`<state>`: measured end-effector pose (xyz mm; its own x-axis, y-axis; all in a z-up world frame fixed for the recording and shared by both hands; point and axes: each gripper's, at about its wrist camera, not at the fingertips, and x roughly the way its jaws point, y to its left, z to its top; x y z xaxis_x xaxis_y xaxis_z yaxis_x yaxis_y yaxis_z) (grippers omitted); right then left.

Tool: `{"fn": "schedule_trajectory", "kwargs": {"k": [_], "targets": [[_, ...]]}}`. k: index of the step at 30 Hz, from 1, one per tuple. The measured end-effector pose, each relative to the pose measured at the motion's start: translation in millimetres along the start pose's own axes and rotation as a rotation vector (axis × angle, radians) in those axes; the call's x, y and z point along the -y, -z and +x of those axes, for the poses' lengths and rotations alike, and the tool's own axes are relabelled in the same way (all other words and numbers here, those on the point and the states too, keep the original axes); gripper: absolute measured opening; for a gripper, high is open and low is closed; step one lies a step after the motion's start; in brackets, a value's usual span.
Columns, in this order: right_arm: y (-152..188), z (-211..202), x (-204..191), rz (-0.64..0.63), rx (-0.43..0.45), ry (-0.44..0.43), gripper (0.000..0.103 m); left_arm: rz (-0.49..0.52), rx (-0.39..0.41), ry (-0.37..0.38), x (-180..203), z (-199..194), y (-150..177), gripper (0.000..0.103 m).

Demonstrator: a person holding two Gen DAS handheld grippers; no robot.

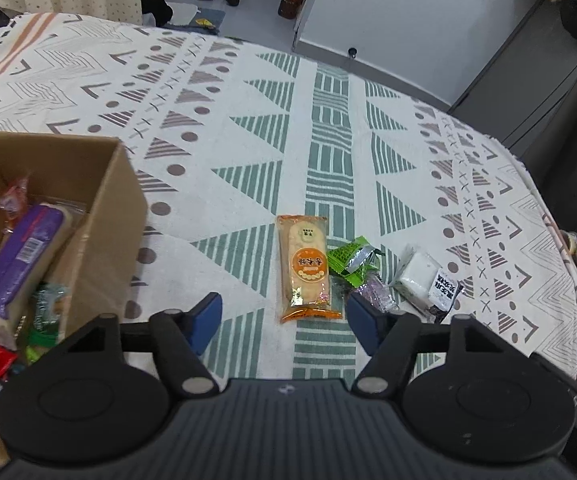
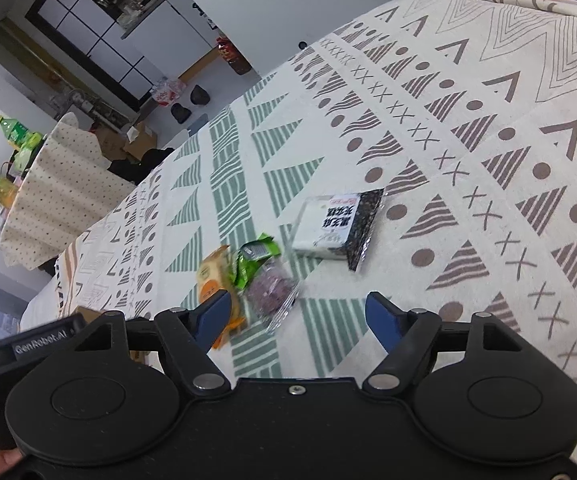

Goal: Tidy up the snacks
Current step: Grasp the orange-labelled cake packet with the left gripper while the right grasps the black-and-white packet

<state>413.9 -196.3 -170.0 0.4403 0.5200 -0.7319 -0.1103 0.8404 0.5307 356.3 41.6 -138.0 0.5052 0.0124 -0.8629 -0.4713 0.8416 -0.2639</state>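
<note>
Snacks on a patterned tablecloth [image 1: 248, 128], cardboard box [image 1: 100, 216] at nine o'clock.
Box holds several packets; at the cloth's six o'clock lie an orange cracker pack [image 1: 304, 268], white-and-black packet [image 2: 334, 226], green wrapper [image 1: 350, 258], purple wrapper [image 2: 270, 290]. Left gripper [image 1: 284, 316] and right gripper [image 2: 298, 316] both gape wide, empty.

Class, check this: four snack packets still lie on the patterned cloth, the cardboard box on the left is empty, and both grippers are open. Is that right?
Not quite. The cardboard box is not empty: the left wrist view shows it already holds several snacks, including a purple packet. The rest stands: four packets lie on the cloth, and the left gripper and right gripper are open.
</note>
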Motion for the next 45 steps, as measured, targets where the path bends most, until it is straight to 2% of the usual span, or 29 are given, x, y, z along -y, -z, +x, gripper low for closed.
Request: {"fn": "schedule_trajectory", "kwargs": {"k": [8, 20, 32, 33, 35, 37, 40, 45], "targets": [[-14, 18, 18, 0.027, -0.014, 0.006, 0.069, 0.026, -0.038, -0.010, 14, 32, -2, 0.058], [-23, 48, 42, 0.095, -0.046, 0.004, 0.062, 0.030, -0.090, -0.054, 22, 72, -1, 0.054], [-33, 66, 58, 0.173, -0.026, -0.050, 0.057, 0.027, -0.097, -0.089, 30, 95, -4, 0.052], [-34, 68, 59, 0.182, -0.026, -0.052, 0.056, 0.026, -0.099, -0.094, 30, 95, -4, 0.050], [-36, 70, 60, 0.183, -0.030, -0.044, 0.044, 0.010, -0.096, -0.107, 28, 95, -5, 0.038], [-37, 71, 62, 0.189, -0.045, -0.045, 0.032, -0.005, -0.095, -0.111, 25, 93, -6, 0.032], [-37, 65, 65, 0.207, -0.069, -0.064, 0.025, -0.001, -0.097, -0.100, 25, 87, -5, 0.032], [-21, 49, 66, 0.215, -0.069, -0.061, 0.021, 0.006, -0.093, -0.087, 25, 74, 2, 0.032]]}}
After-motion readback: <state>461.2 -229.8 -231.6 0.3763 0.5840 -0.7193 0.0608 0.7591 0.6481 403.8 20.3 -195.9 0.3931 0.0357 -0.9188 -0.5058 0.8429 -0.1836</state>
